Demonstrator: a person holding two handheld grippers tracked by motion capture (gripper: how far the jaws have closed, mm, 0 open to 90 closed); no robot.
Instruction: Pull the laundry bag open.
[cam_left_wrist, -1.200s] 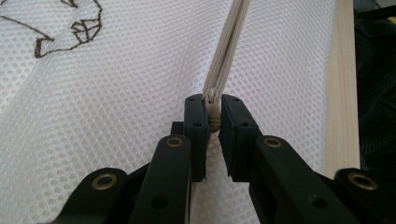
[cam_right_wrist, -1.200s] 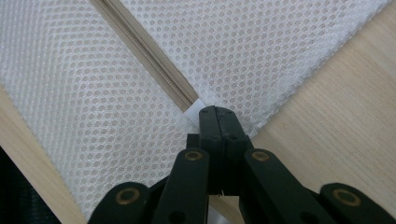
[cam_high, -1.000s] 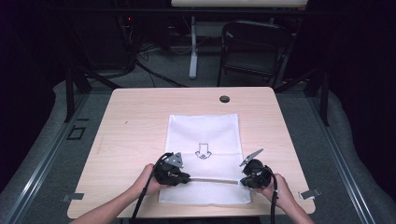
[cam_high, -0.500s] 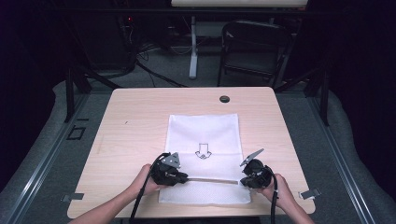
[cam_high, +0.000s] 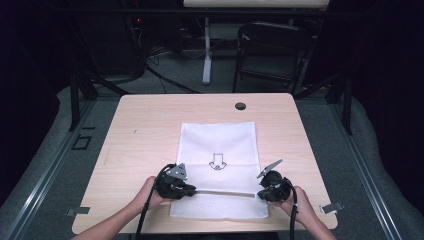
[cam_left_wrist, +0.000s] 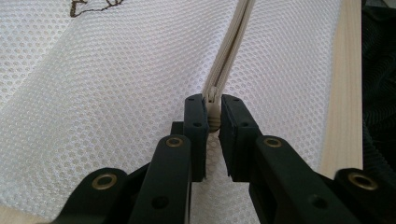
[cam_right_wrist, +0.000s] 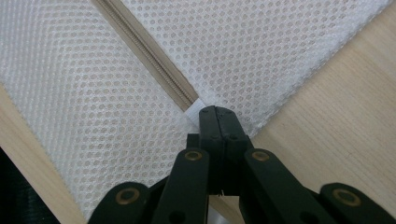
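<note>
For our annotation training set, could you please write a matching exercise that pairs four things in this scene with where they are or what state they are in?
Things:
1. left gripper
2. right gripper
3. white mesh zipper bag with a printed arrow
4. small round black grommet

Places or states:
A. lies flat in the middle of the light wooden table
B. sits in the tabletop near its far edge
C. jaws closed on the beige zipper pull
D. jaws pinched on the white tab at the zipper's end

Pairs: 1-C, 2-D, 3-A, 4-B
</note>
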